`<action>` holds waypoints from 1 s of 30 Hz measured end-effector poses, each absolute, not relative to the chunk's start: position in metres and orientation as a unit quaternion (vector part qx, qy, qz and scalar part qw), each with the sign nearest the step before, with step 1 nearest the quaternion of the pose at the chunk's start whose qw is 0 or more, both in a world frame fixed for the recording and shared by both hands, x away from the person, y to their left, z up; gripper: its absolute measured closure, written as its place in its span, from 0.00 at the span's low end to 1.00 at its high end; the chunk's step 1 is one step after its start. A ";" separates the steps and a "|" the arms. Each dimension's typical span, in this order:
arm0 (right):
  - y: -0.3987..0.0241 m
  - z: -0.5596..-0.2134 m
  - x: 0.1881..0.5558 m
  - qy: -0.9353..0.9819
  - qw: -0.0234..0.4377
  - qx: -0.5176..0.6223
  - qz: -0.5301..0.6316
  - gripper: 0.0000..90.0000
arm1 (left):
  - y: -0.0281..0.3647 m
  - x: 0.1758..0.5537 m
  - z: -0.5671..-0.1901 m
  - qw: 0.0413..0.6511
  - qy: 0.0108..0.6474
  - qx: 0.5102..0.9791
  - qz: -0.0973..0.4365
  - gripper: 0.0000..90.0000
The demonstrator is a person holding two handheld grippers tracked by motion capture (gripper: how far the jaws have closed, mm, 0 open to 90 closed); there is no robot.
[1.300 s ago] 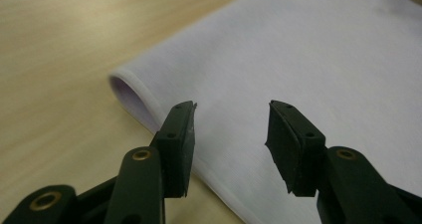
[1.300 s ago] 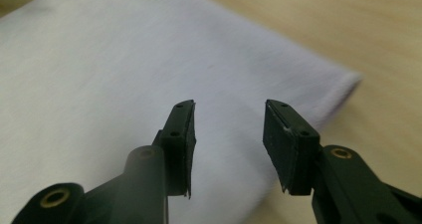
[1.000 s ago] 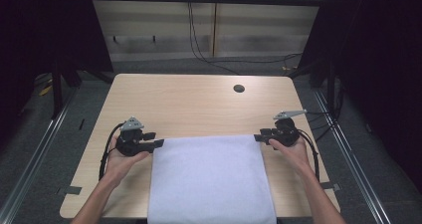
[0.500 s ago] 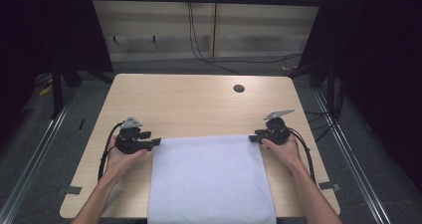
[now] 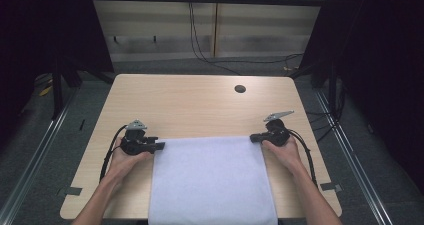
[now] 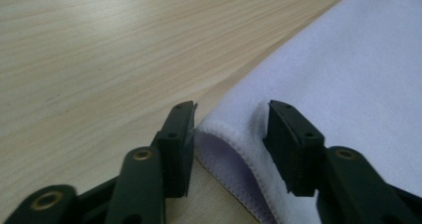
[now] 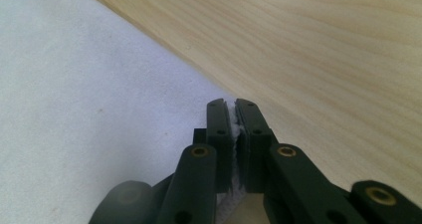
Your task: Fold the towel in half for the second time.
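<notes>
Two far corners of the white, soft microfibre cloth (image 5: 212,177) are the places to take hold, and each gripper is at one of them. The cloth lies flat on the light wooden table (image 5: 190,105), on the person's side, and its near edge hangs over the table edge. It looks light and limp, so it will probably sag and fold as soon as it is lifted, and a grip on the stitched hem should slip less than a grip on the plain fabric.

The right gripper (image 7: 234,109) has just been closing and its jaws now pinch the far right corner of the cloth between them. The left gripper (image 6: 229,119) has also been closing, but its jaws are not yet pressing: the far left corner, slightly raised, sits between them with a gap on both sides.
</notes>
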State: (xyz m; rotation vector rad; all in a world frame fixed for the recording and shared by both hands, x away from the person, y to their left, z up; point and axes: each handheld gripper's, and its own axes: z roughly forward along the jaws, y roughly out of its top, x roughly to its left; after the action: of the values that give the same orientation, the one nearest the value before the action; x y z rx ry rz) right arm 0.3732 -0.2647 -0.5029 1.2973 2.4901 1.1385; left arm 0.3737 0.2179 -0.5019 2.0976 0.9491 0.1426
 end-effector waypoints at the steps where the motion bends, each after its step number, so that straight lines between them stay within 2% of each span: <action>1: -0.265 -0.503 0.373 0.818 0.051 0.429 0.378 0.96 | 0.218 0.374 -0.503 0.407 0.375 0.831 0.052 0.69; 3: -0.267 -0.504 0.373 0.815 0.047 0.434 0.382 0.96 | 0.219 0.375 -0.505 0.408 0.372 0.832 0.048 0.82; 5: -0.269 -0.505 0.372 0.812 0.043 0.436 0.386 0.96 | 0.219 0.375 -0.505 0.413 0.371 0.830 0.042 0.90; 8: -0.269 -0.503 0.371 0.814 0.042 0.435 0.382 0.97 | 0.218 0.376 -0.503 0.413 0.371 0.831 0.044 0.94; 15: -0.280 -0.477 0.373 0.793 0.061 0.437 0.421 0.97 | 0.215 0.390 -0.474 0.447 0.371 0.811 0.070 0.95; 30: -0.291 -0.378 0.405 0.756 0.147 0.425 0.475 0.97 | 0.208 0.423 -0.385 0.510 0.354 0.770 0.147 0.95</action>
State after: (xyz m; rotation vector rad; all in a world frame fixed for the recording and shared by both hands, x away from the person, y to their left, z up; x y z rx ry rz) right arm 0.4050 -0.2906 -0.3784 1.2242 2.1760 1.3659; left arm 0.4227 0.2078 -0.3846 1.8529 0.8532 0.3536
